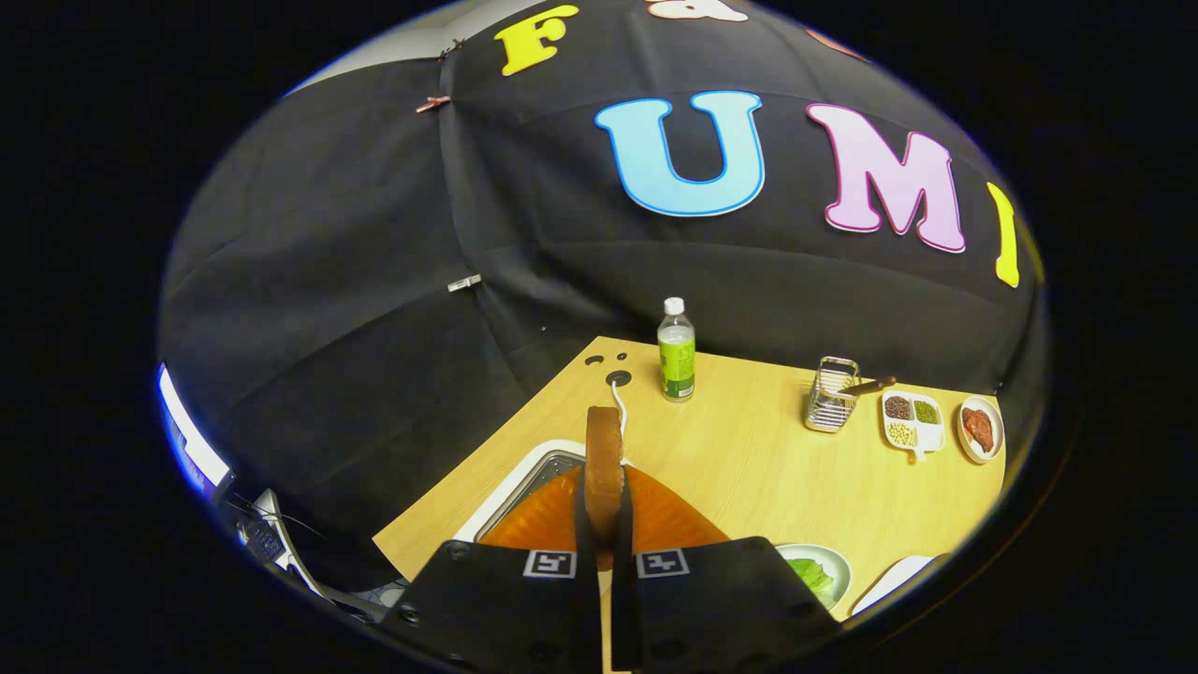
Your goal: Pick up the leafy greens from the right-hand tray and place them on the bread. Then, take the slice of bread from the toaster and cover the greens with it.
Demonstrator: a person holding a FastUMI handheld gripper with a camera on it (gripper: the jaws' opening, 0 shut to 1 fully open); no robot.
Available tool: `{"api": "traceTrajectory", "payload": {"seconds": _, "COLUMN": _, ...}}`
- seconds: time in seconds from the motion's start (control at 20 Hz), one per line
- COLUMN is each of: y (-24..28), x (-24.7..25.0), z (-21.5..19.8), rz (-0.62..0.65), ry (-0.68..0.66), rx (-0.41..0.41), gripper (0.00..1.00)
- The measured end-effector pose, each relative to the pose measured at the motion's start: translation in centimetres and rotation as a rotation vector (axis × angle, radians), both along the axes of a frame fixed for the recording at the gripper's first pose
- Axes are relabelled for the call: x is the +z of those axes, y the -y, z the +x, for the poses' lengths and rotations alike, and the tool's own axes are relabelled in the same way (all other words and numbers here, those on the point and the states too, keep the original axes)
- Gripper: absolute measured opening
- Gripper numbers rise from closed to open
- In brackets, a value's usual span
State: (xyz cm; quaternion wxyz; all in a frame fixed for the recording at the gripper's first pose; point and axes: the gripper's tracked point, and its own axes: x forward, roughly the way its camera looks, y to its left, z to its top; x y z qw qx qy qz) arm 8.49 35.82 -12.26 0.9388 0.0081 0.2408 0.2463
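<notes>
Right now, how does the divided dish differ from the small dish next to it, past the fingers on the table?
1. The divided dish has three compartments; the small oval dish has one.
2. The divided dish holds separate dark, green and pale grains or beans; the oval dish holds a single reddish-brown piece.
3. The divided dish stands beside the wire holder; the oval dish sits beyond it.

Both are white and rest on the wooden table. The gripper is shut on the bread slice.

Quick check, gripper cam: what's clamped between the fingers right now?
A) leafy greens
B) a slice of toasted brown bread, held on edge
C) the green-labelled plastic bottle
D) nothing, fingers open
B: the gripper is shut on the slice of toasted brown bread, standing upright between both fingers, while the green-labelled plastic bottle stands well beyond on the wooden table.
</notes>
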Motion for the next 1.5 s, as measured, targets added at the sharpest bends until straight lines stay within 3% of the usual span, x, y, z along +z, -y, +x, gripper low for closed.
{"api": "traceTrajectory", "payload": {"seconds": 0.3, "y": 7.3, "x": -1.4, "z": 0.4, "rz": 0.058, "ry": -0.046, "rx": -0.118, "gripper": 0.08}}
{"api": "traceTrajectory", "payload": {"seconds": 0.65, "y": 13.8, "x": -7.3, "z": -0.5, "rz": 0.087, "ry": -0.175, "rx": -0.25, "gripper": 0.09}}
{"api": "traceTrajectory", "payload": {"seconds": 1.25, "y": 17.6, "x": -14.5, "z": -0.9, "rz": 0.209, "ry": -0.338, "rx": -0.306, "gripper": 0.08}}
{"api": "traceTrajectory", "payload": {"seconds": 1.5, "y": 20.0, "x": -17.3, "z": -1.5, "rz": 0.193, "ry": -0.382, "rx": -0.332, "gripper": 0.09}}
